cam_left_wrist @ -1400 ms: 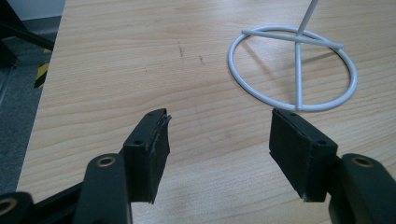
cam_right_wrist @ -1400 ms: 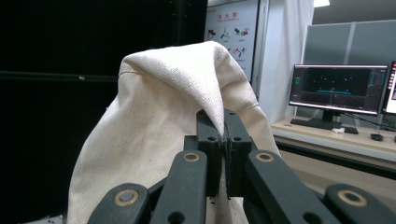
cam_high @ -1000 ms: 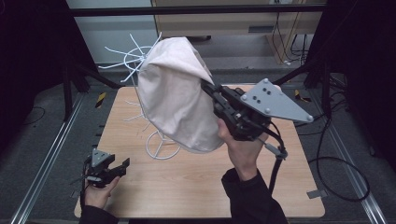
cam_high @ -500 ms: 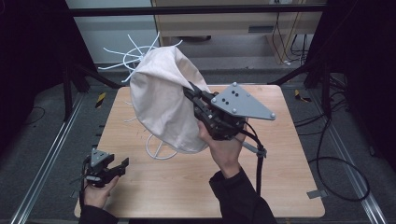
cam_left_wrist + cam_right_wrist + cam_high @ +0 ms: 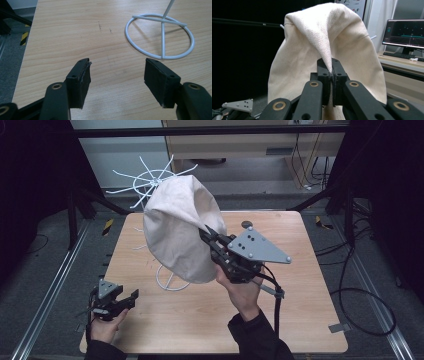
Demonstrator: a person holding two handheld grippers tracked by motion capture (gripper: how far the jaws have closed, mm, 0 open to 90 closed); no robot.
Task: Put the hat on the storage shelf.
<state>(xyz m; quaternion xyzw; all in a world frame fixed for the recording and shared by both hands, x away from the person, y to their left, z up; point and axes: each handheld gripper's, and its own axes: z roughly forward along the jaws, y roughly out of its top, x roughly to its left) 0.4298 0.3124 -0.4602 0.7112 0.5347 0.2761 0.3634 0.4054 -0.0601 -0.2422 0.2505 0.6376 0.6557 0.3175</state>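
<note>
the jaws of the right gripper [image 5: 206,232] are pressed tight together on a fold of the cloth bag [image 5: 177,235]. in the right gripper view the two black jaws meet at the right gripper [image 5: 331,65], and a pinch of the bag [image 5: 324,50] runs up from between them like a little tent. the bag is cream and puffy. it hangs over the white wire stand [image 5: 150,182], and thin white arms of the stand stick out behind the top of the bag like spokes. the bag hides the pole of the stand. the round white foot of the stand [image 5: 170,280] sits on the wooden table [image 5: 300,320], under the bag. the bag's bottom edge hangs above the table, just over that ring. the right hand [image 5: 245,295] holds its gripper up off the table, with the grey three-cornered plate on top, and a black cable hangs down from it.

the jaws of the left gripper [image 5: 131,295] are wide apart with nothing between them. in the left gripper view the left gripper [image 5: 117,72] looks over bare table [image 5: 62,37], and the round foot of the stand [image 5: 160,37] lies ahead and a bit to one side, not touching the jaws. the left hand [image 5: 107,325] rests at the near left corner of the table, well apart from the bag.

a screen [image 5: 404,32] glows on a desk behind the bag.
</note>
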